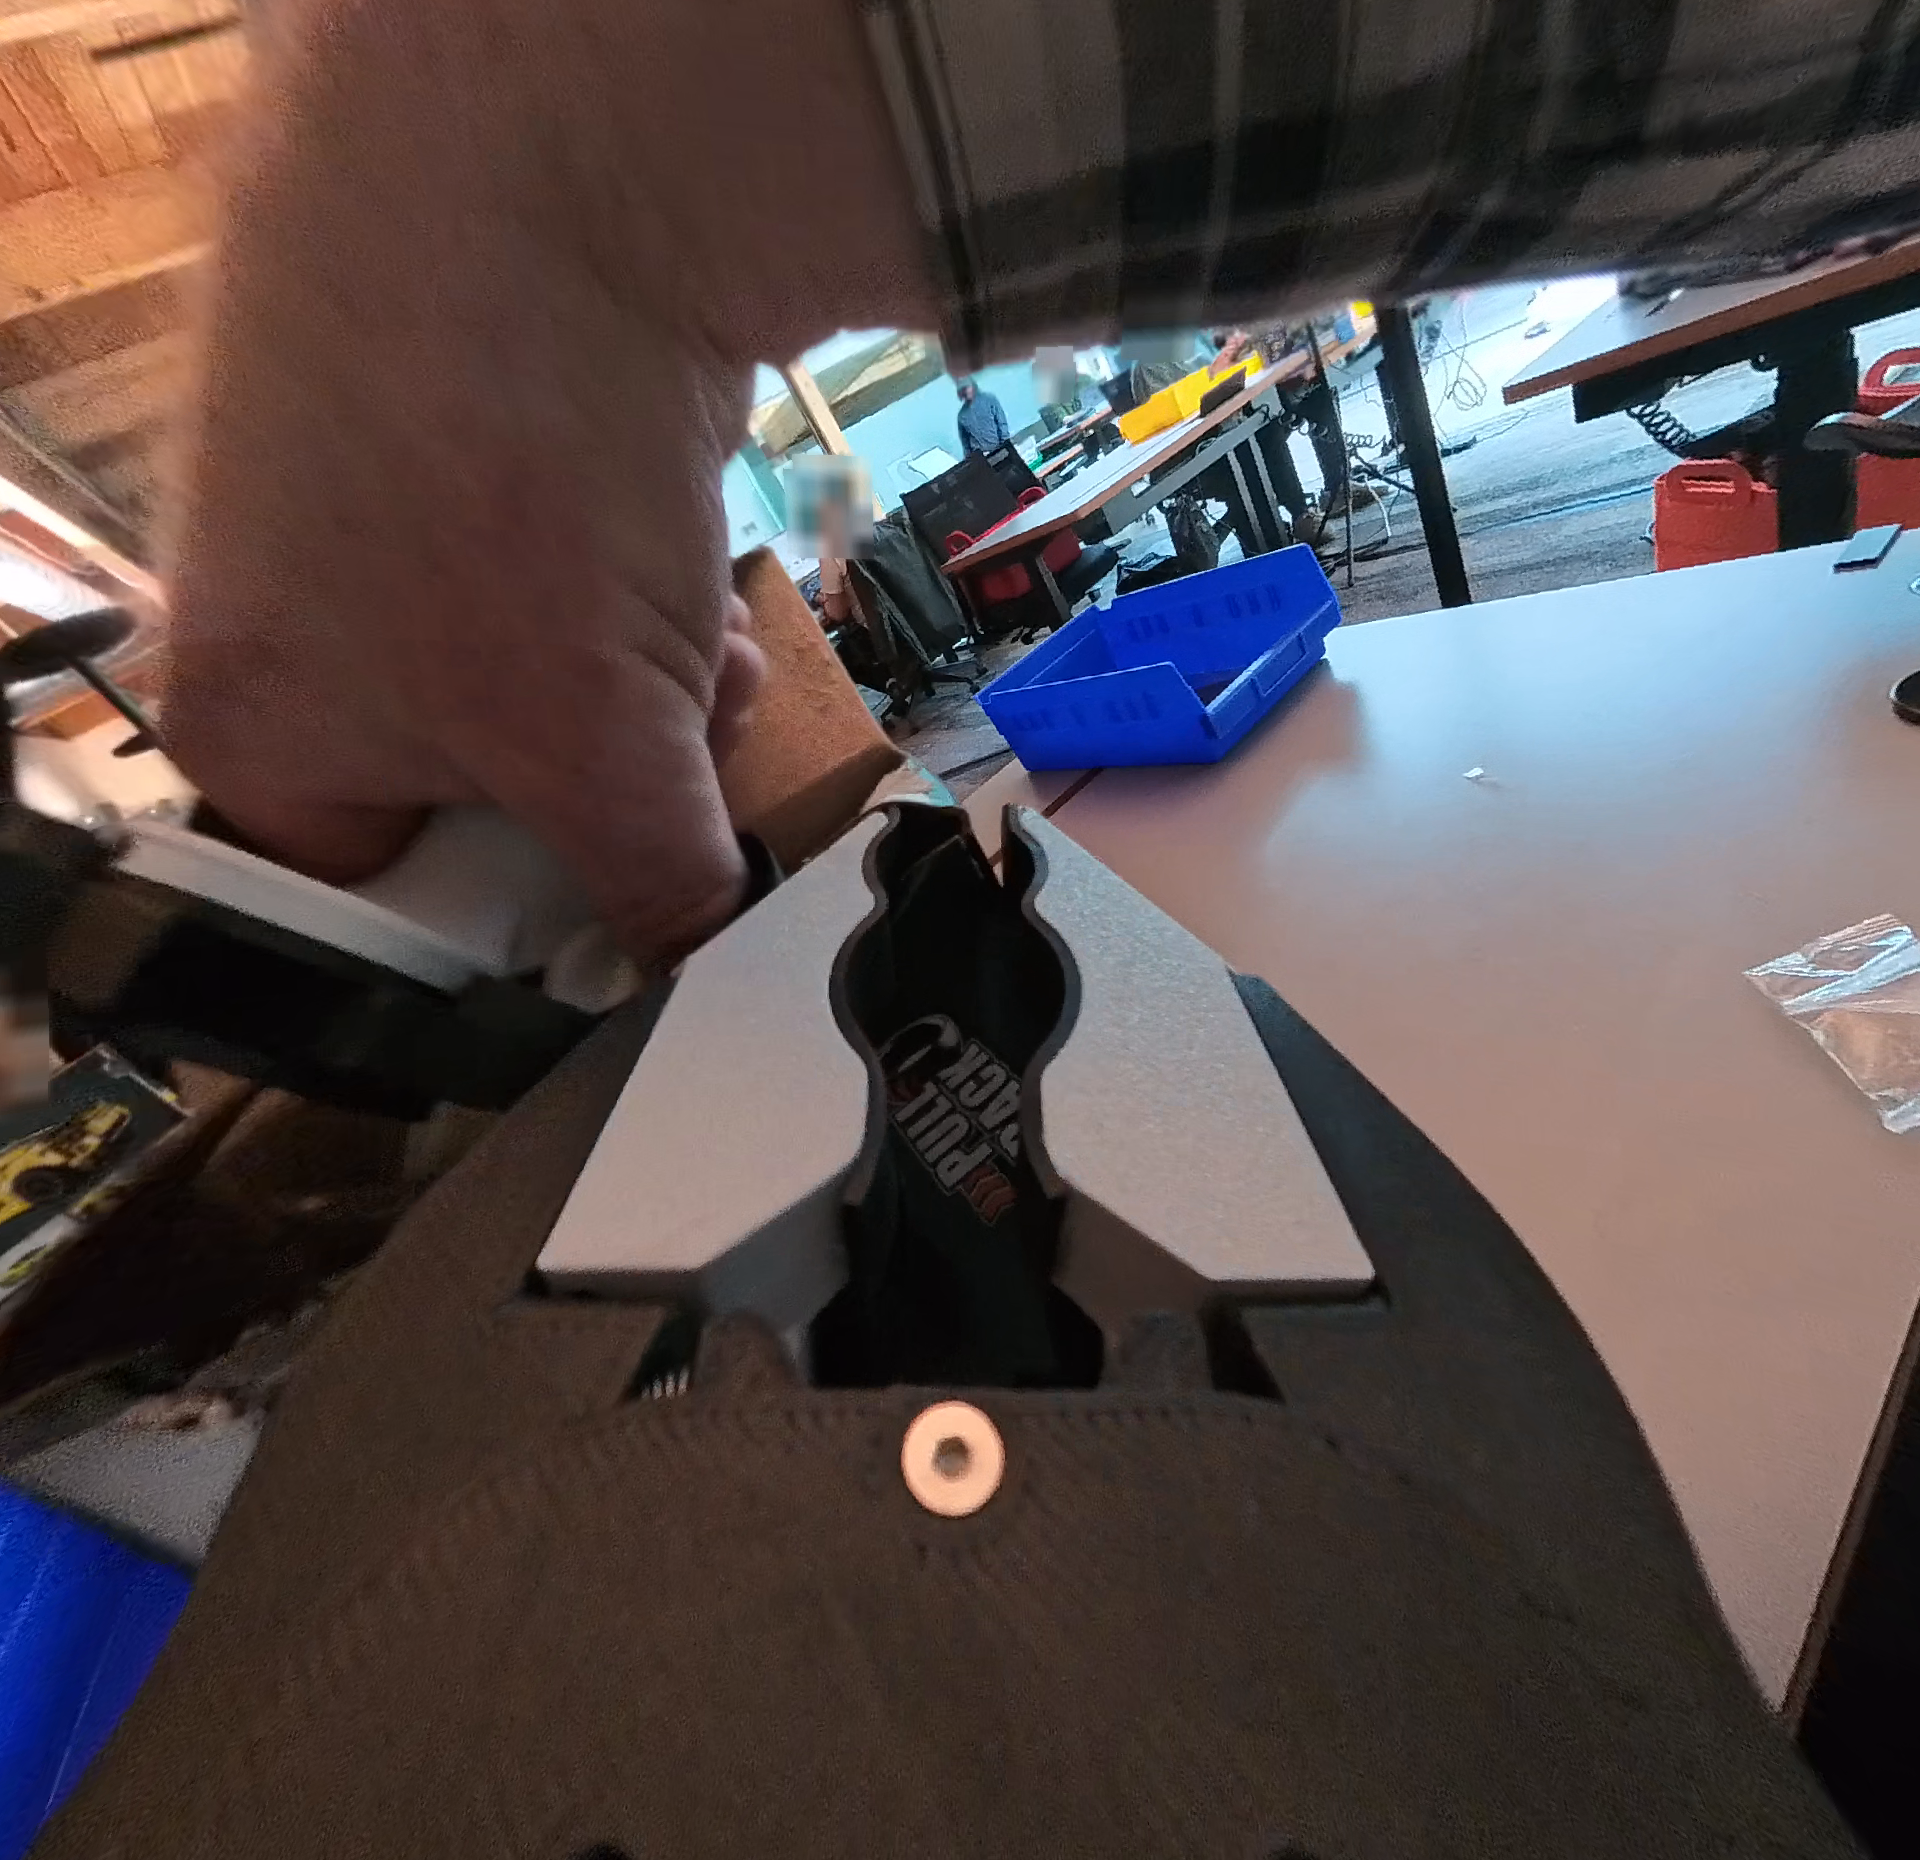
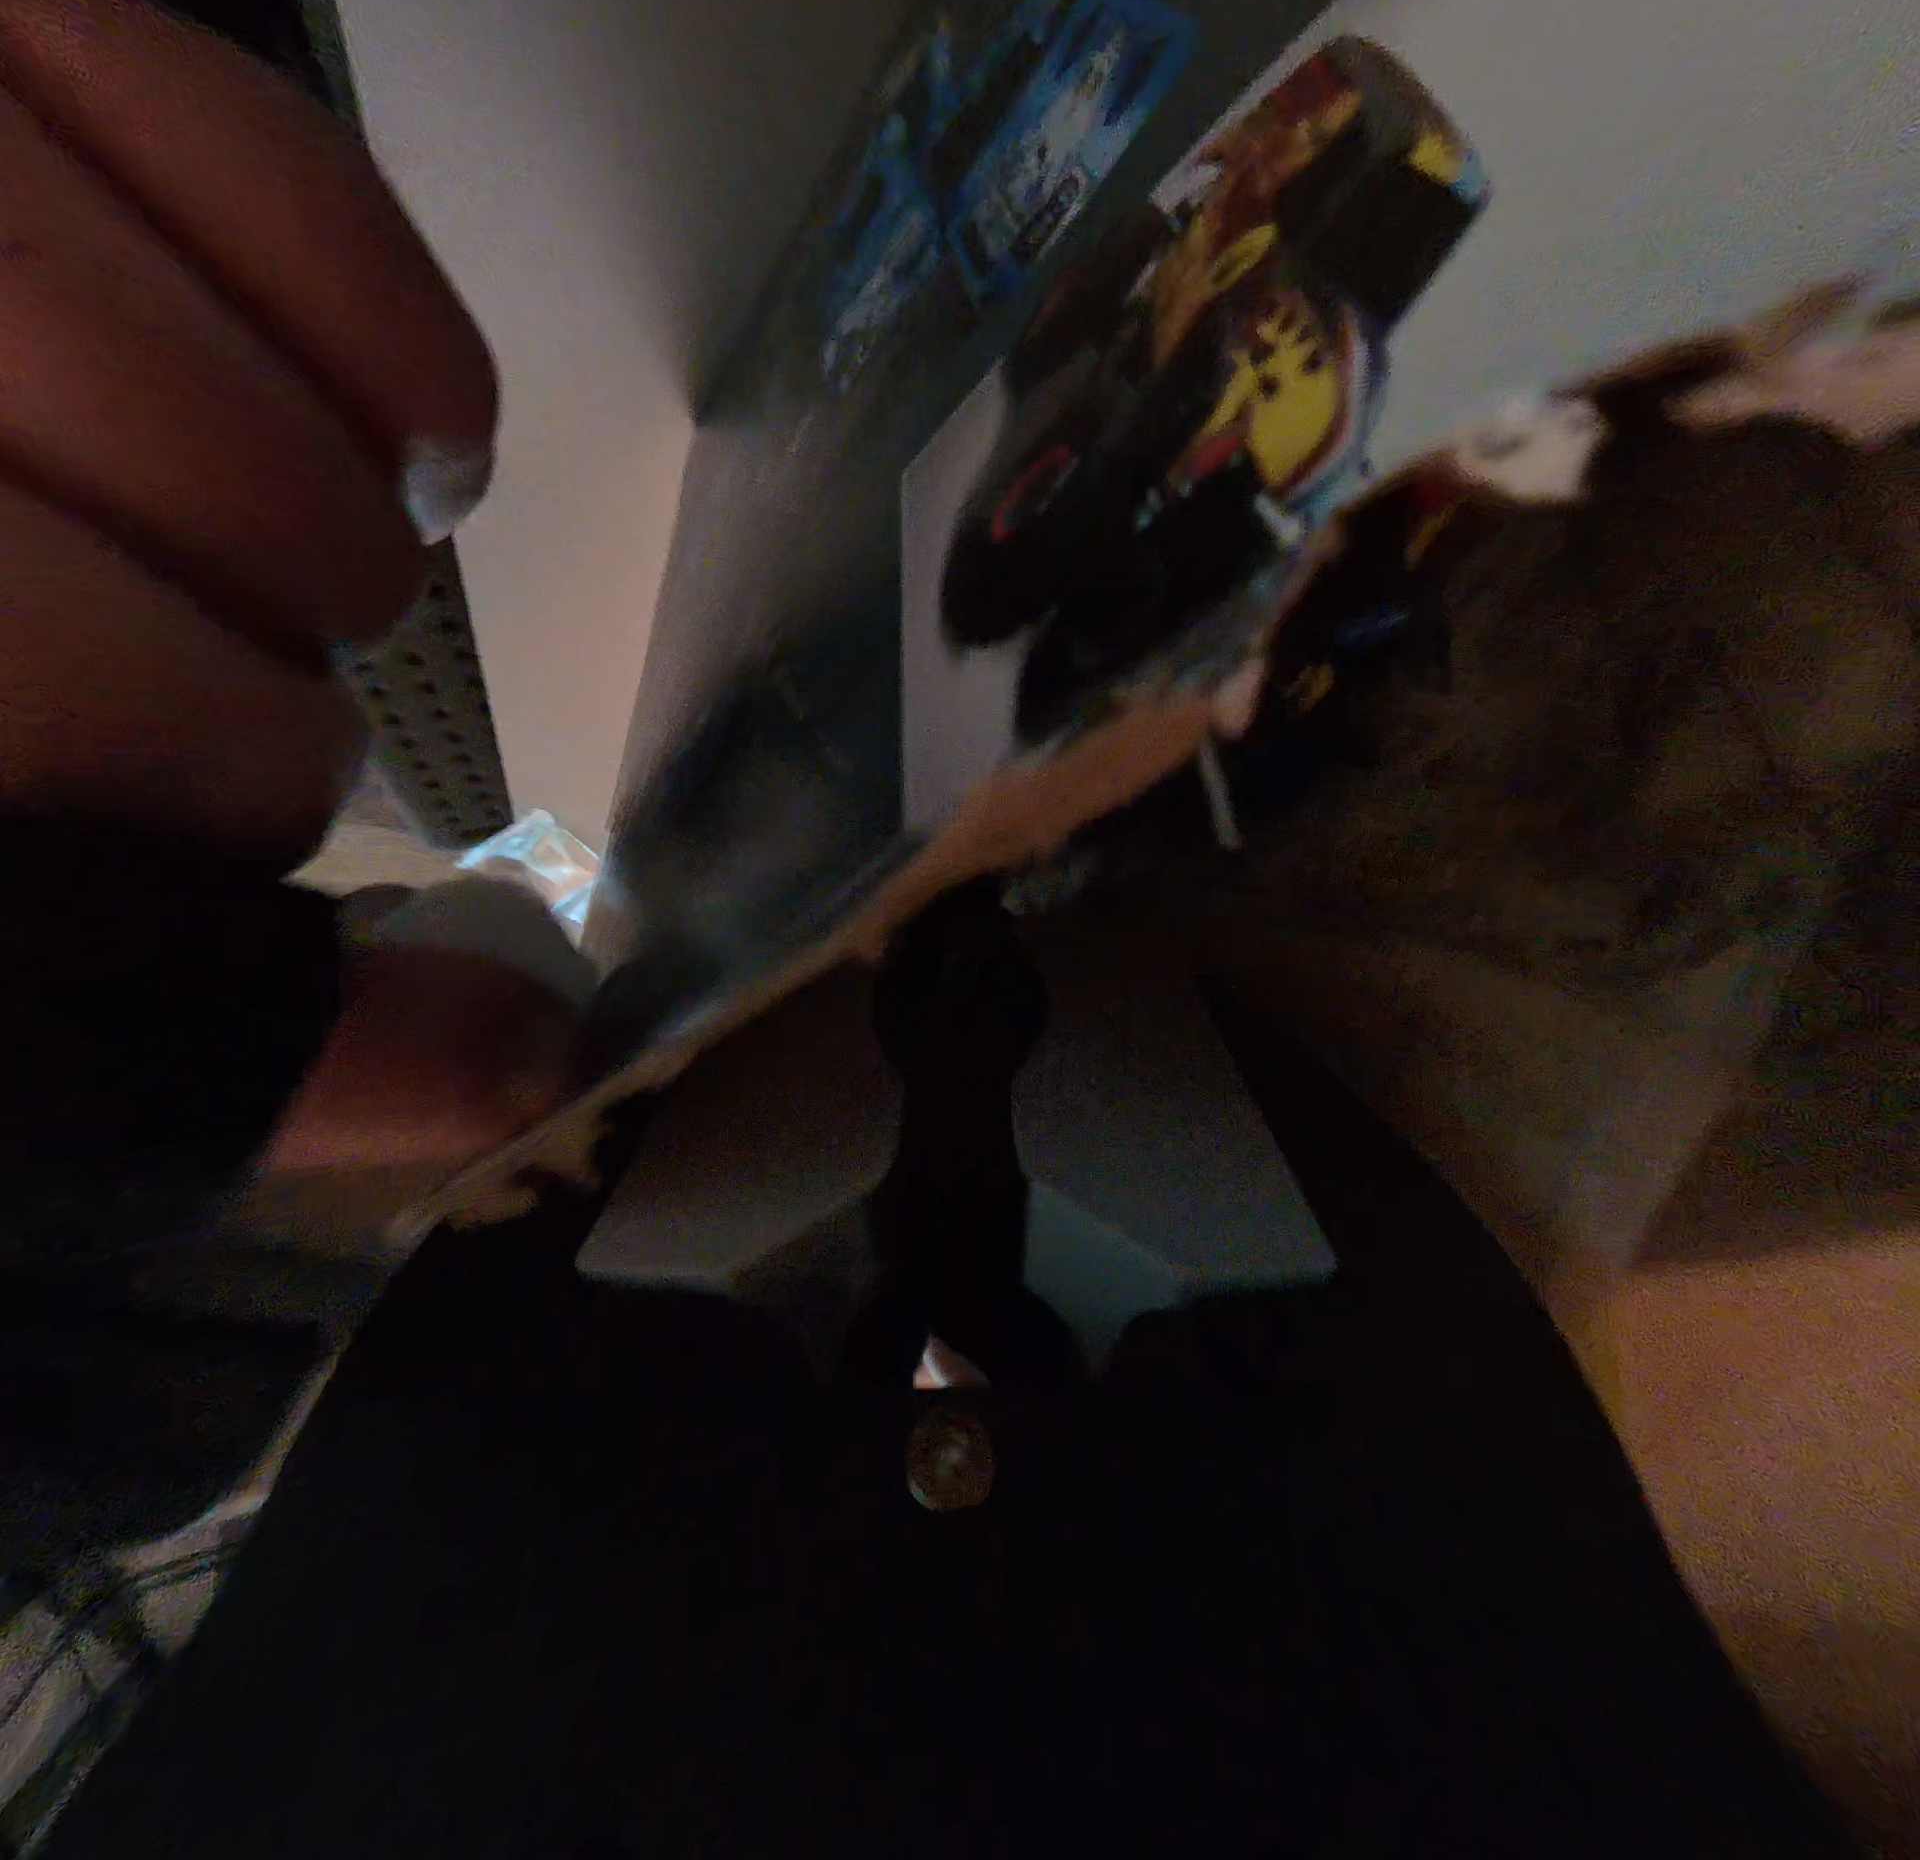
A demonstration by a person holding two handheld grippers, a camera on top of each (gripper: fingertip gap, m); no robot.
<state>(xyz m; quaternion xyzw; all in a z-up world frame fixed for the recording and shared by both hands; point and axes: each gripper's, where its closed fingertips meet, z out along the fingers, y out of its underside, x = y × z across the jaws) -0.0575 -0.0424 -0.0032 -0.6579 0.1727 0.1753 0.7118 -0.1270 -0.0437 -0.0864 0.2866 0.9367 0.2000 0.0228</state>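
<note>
Left tool [image 1: 951,844] nearly closed, pinching black printed card [image 1: 951,1114] running lengthwise between its fingers; right tool [image 2: 951,937] clamps torn cardboard edge [image 2: 790,989] crossing it diagonally.

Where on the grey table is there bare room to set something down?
The table is bare between the blue bin at its far edge and the clear plastic bag on the right. Left of the left gripper it is crowded: a hand and printed packaging.
</note>
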